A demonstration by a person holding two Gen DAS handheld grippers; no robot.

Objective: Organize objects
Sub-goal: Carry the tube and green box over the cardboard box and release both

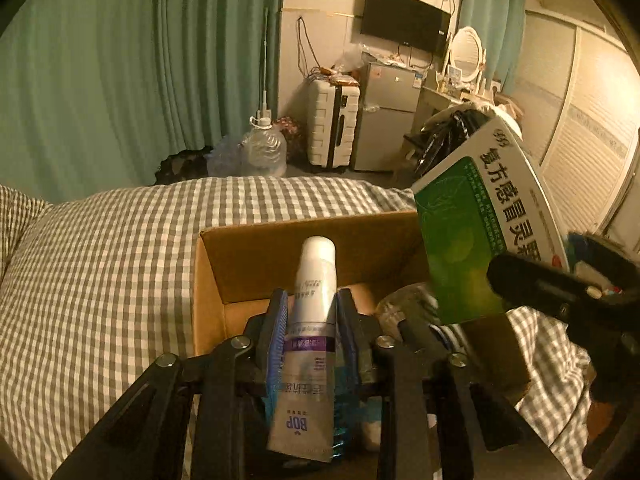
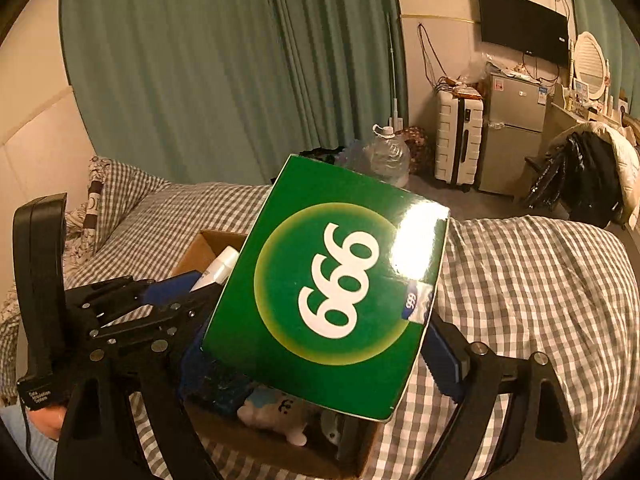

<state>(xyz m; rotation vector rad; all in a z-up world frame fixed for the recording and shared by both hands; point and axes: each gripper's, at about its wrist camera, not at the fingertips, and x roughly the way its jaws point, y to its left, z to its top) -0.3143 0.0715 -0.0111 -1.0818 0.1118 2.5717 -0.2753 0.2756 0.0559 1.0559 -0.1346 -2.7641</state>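
My left gripper (image 1: 313, 304) is shut on a white BOP tube (image 1: 310, 344) with a purple band, held over the open cardboard box (image 1: 248, 256) on the bed. My right gripper (image 2: 320, 344) is shut on a green and white medicine box (image 2: 328, 284) marked 999. It holds the medicine box tilted above the cardboard box (image 2: 204, 248). In the left wrist view the medicine box (image 1: 476, 232) hangs at the right, over the cardboard box's right side. A small white toy (image 2: 276, 416) and a clear plastic item (image 1: 404, 300) lie in the cardboard box.
The cardboard box sits on a grey checked bedspread (image 1: 100, 264). A patterned pillow (image 2: 86, 216) lies at the left. Beyond the bed stand a water jug (image 1: 264, 148), a white suitcase (image 1: 332, 124), a small fridge (image 1: 388, 116) and a chair with clothes (image 2: 588, 172).
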